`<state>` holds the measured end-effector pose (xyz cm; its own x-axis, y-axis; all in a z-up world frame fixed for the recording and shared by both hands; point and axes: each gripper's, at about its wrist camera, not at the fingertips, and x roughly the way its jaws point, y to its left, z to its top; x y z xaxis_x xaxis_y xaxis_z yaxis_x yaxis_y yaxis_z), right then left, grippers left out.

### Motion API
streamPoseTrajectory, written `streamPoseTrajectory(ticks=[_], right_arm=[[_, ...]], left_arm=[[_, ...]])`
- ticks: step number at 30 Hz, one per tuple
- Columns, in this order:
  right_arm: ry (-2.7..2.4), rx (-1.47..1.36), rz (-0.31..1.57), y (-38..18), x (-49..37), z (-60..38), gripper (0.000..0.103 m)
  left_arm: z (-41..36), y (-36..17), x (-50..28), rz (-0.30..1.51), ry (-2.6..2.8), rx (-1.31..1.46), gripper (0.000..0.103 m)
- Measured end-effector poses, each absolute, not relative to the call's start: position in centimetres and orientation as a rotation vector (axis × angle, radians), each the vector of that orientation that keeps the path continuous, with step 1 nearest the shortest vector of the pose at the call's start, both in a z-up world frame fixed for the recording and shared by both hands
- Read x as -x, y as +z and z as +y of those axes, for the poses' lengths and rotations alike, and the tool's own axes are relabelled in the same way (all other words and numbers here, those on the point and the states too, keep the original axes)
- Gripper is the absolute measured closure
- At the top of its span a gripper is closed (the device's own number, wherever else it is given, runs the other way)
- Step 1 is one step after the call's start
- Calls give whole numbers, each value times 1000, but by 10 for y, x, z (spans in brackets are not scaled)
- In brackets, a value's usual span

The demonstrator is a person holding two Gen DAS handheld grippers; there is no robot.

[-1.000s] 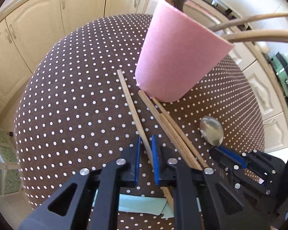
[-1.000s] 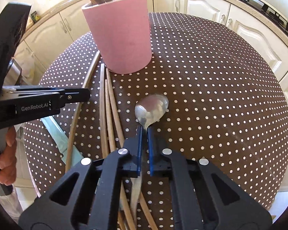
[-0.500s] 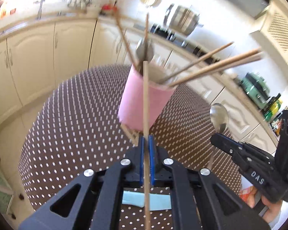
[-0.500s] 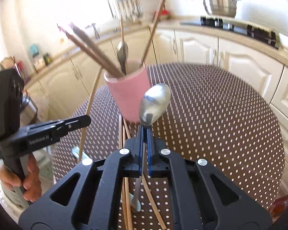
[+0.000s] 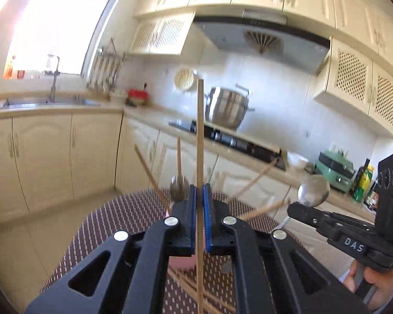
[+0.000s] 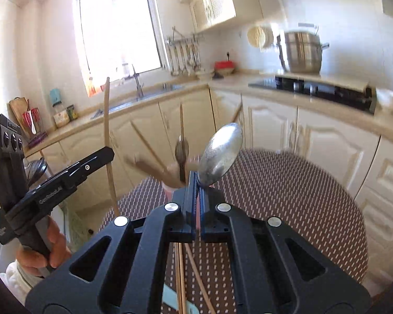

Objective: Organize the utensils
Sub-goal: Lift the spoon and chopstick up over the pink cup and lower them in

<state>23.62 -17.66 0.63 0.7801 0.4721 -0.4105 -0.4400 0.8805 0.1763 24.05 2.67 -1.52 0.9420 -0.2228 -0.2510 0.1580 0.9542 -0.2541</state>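
Observation:
My left gripper (image 5: 199, 191) is shut on a wooden chopstick (image 5: 199, 136) that stands upright between the blue pads. My right gripper (image 6: 196, 180) is shut on the handle of a metal spoon (image 6: 220, 154), whose bowl tilts up to the right. The right gripper (image 5: 301, 209) with its spoon (image 5: 313, 189) also shows in the left wrist view. The left gripper (image 6: 102, 154) and chopstick (image 6: 108, 120) appear at the left of the right wrist view. The pink cup (image 6: 176, 172), blurred, holds several chopsticks and a spoon just beyond both grippers. More chopsticks (image 6: 180, 274) lie on the table below.
The round table (image 6: 288, 196) has a brown dotted cloth. Cream cabinets, a sink (image 5: 47, 102), a hob and a steel pot (image 5: 226, 110) line the far walls. A light blue item (image 6: 170, 298) lies on the table under my right gripper. A hand (image 6: 52, 243) holds the left gripper.
Both grippers rose from the table and tipped up toward level. The left lifted a chopstick off the cloth, the right lifted the spoon. The cup now sits low, partly hidden behind the jaws.

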Motion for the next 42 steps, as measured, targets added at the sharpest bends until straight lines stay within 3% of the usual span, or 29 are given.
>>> streamPoseTrajectory(ticks=[13, 30, 31, 33, 36, 42], right_arm=[[459, 36, 355, 45, -272, -142, 101], [484, 101, 456, 8, -299, -123, 101], [485, 102, 459, 7, -299, -123, 101], [488, 107, 471, 6, -300, -122, 100], [485, 105, 481, 4, -301, -121, 100], [475, 86, 486, 4, -301, -123, 99]], left_arm=[[12, 33, -286, 55, -127, 231, 98], [-1, -16, -329, 102, -118, 238, 96], [-1, -17, -328, 111, -127, 240, 92], [0, -20, -324, 118, -126, 240, 61], [1, -21, -314, 117, -133, 241, 50], [9, -16, -295, 134, -114, 239, 39]])
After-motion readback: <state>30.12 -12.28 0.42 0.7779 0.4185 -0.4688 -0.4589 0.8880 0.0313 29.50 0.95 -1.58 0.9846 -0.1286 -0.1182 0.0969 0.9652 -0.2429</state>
